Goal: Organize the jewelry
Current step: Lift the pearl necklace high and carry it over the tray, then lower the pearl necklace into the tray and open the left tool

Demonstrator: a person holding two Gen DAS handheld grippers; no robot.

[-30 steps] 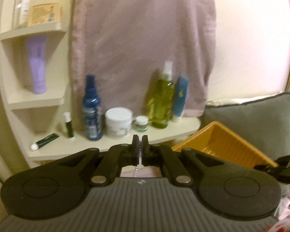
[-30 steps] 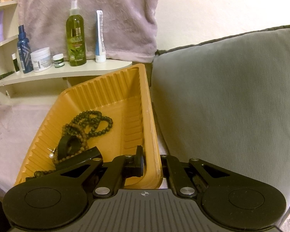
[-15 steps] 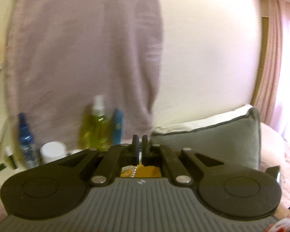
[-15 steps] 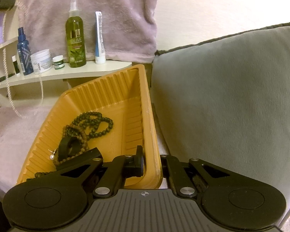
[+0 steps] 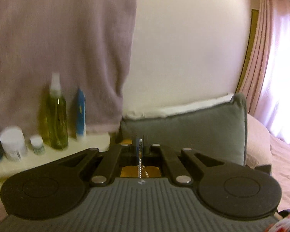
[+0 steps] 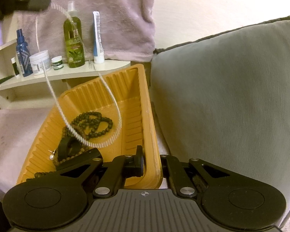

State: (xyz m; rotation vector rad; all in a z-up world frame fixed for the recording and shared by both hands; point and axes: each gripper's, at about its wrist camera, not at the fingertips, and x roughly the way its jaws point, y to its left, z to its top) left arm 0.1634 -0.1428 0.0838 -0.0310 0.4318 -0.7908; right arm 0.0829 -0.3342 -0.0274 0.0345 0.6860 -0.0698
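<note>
The left gripper [image 5: 140, 148], jaws pinched on a beaded chain [image 5: 139, 168] hanging above an orange tray [image 5: 129, 171], faces a grey cushion [image 5: 193, 135]. Left, a green spray bottle [image 5: 57, 116] stands on a shelf [image 5: 83, 145] beneath a mauve towel [image 5: 58, 38].

both tools share one build. the left gripper [image 5: 140, 149] has a grey ribbed body plate with a small white crosshair mark at its front edge, two broad matte black lobes each pressed with a shallow circular recess, and black linkage arms fixed by round silver screws. its black fingers [image 5: 136, 148] are short and blocky, one showing a blue pad face. the right gripper [image 6: 152, 162] shows the same grey ribbing, crosshair mark, black lobes, silver screws and black angular links.
</note>
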